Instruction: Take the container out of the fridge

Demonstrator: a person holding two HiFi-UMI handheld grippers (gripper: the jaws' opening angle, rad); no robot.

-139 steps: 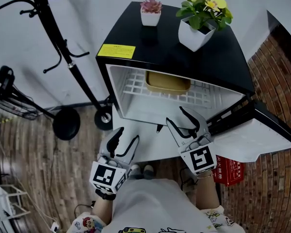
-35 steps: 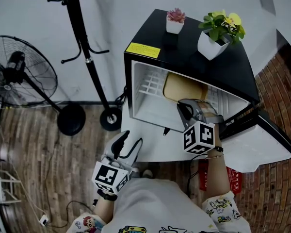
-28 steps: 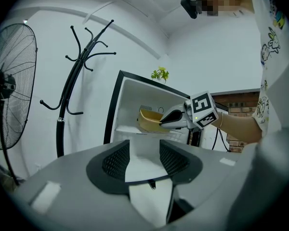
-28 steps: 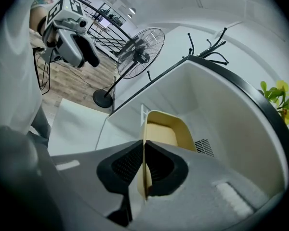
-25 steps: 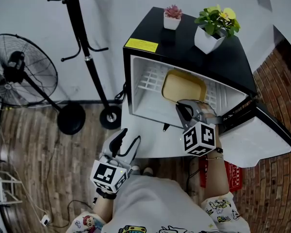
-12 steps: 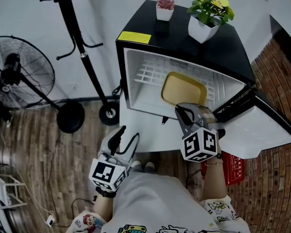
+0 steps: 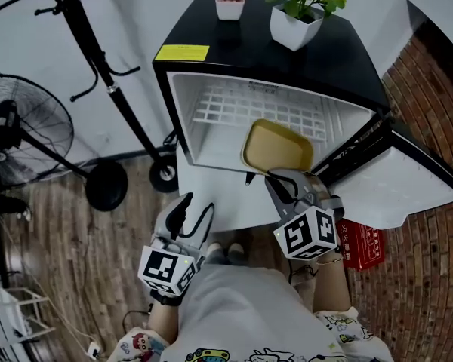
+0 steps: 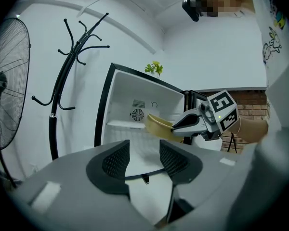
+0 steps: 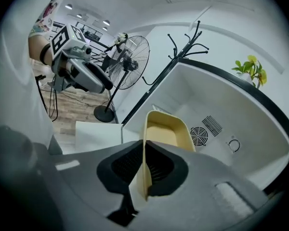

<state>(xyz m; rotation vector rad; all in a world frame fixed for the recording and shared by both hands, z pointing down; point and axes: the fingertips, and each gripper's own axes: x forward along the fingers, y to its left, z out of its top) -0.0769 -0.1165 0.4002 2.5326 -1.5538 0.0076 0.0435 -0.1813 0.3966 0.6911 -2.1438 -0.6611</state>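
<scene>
A shallow yellow container (image 7: 278, 145) hangs in the mouth of the black mini fridge (image 7: 340, 59), low at the front right of the white interior, above the floor of the cavity. My right gripper (image 7: 281, 181) is shut on its near rim. In the right gripper view the rim (image 9: 144, 170) is pinched between the pads, and the container (image 9: 166, 131) points into the fridge. My left gripper (image 7: 195, 210) hangs open and holds nothing, lower left, in front of the fridge. In the left gripper view its pads (image 8: 120, 160) stand apart, with the container (image 8: 159, 125) beyond them.
The fridge door (image 7: 396, 176) swings open at the right. Two potted plants (image 7: 298, 6) stand on the fridge top. A coat stand (image 7: 98, 66) and a floor fan (image 7: 15, 138) are at the left. A red box (image 7: 362, 243) lies on the brick floor.
The right gripper, open in front of the fridge in the oldest frame, is shut on the container. Over the last second it has drawn it from the wire shelf toward the front. The left gripper barely moved.
</scene>
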